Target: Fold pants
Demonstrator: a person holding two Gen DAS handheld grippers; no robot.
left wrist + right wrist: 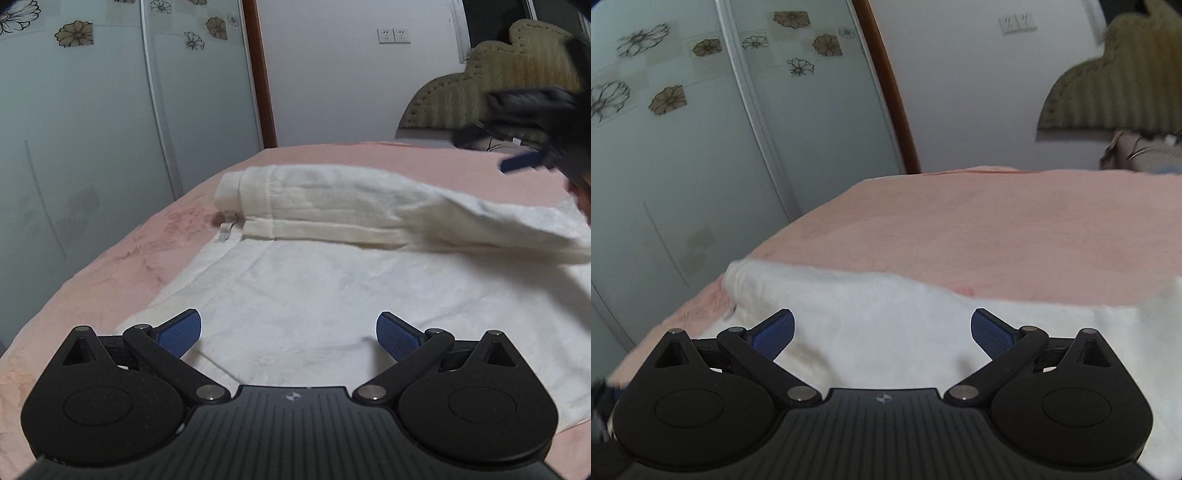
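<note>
White pants (314, 280) lie on the pink bed (122, 258), with one part folded over the far half (332, 199). My left gripper (289, 334) is open and empty, just above the near flat part of the pants. My right gripper (882, 334) is open and empty over the white pants (871, 314). It also shows blurred at the right edge of the left wrist view (532, 155), above the raised fold.
Frosted sliding wardrobe doors (92, 129) with flower prints stand left of the bed. A padded olive headboard (491, 85) is at the far right. The bed's left edge (74, 280) drops off beside the pants.
</note>
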